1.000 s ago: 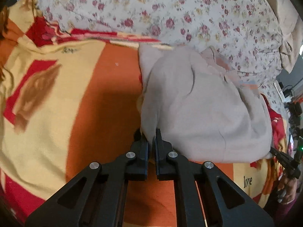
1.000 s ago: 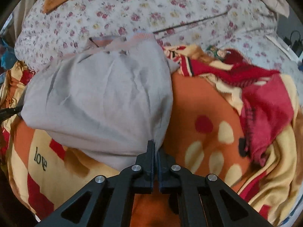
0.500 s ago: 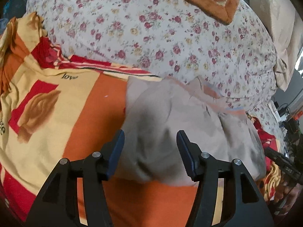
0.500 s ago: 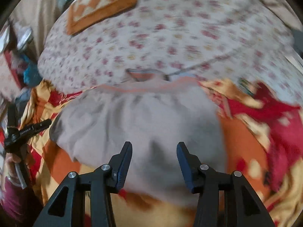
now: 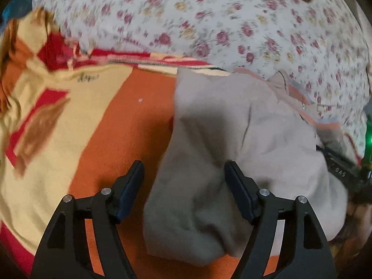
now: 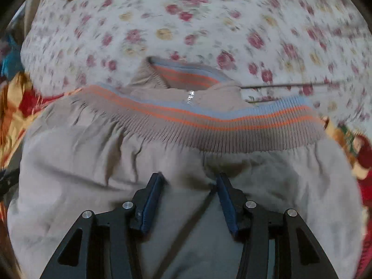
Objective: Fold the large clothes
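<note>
While the folded grey jacket [image 6: 162,153] lies on the orange blanket [image 5: 121,125], both tongs gape. Left gripper [image 5: 183,169] and right gripper [image 6: 189,181] grip nothing

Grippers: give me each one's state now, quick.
Left gripper: open, holding nothing, over the edge of the grey jacket.
Right gripper: open, holding nothing, above the jacket.

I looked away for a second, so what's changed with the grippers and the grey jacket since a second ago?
Both grippers let go: the left gripper and right gripper, each pinching the grey jacket's near edge before, now stand open. The right has moved in over the jacket. It stays folded on the orange blanket.
</note>
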Motion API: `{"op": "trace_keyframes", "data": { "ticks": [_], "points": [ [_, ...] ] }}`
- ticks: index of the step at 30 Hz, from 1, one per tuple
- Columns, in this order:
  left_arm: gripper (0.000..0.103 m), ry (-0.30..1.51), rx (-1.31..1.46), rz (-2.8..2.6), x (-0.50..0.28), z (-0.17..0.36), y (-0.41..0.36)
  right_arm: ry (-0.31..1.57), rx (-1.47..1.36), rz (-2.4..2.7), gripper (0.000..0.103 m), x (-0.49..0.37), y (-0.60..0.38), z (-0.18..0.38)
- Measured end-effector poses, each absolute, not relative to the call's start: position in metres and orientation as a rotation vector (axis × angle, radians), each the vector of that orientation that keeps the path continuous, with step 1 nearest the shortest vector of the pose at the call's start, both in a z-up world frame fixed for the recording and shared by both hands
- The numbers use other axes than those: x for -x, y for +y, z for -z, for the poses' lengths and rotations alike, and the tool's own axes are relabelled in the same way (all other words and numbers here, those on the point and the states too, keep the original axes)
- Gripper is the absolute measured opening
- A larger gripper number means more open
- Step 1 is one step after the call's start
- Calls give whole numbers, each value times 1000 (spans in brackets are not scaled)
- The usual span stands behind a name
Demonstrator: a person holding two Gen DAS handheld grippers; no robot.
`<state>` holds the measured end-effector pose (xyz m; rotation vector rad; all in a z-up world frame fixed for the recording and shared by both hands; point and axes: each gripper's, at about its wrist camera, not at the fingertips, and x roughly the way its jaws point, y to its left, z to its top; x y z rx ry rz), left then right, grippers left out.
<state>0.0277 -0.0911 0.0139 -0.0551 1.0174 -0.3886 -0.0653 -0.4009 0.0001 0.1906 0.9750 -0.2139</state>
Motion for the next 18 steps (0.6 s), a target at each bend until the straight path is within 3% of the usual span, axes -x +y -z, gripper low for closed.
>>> {"op": "trace_keyframes", "data": {
  "ticks": [18],
  "points": [
    [74,1019,53,372,-22,-19,-91,899,-249,74,47,74,-351,-54]
  ]
}}
